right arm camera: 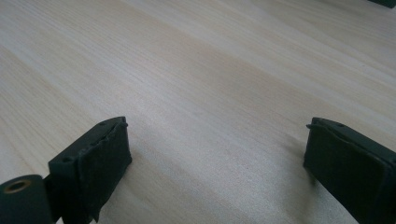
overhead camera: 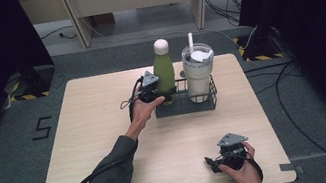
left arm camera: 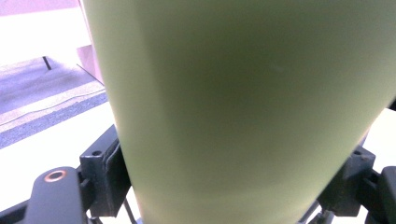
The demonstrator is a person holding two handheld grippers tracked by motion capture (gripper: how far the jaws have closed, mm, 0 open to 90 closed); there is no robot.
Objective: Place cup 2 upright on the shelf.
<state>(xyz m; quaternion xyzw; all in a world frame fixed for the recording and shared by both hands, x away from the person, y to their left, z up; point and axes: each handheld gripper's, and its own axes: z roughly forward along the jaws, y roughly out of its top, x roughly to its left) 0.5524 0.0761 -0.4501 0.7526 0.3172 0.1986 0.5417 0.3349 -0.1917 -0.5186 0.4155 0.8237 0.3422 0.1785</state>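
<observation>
A green bottle (overhead camera: pixel 164 71) with a white cap stands upright in the left bay of a dark wire rack (overhead camera: pixel 186 105) at the table's far middle. My left gripper (overhead camera: pixel 165 94) reaches in from the left and is shut on the bottle's lower body. In the left gripper view the green bottle (left arm camera: pixel 243 107) sits between both black pads (left arm camera: pixel 109 163), which lie against its sides. My right gripper (overhead camera: pixel 212 162) rests low near the front right edge of the table. Its jaws (right arm camera: pixel 215 154) stand wide open over bare wood with nothing between them.
A white tumbler (overhead camera: pixel 198 72) with a lid and straw stands in the rack's right bay, close beside the bottle. The light wooden table (overhead camera: pixel 103 112) stands on grey carpet. Black curtains hang at both sides, and cables lie on the floor at the right.
</observation>
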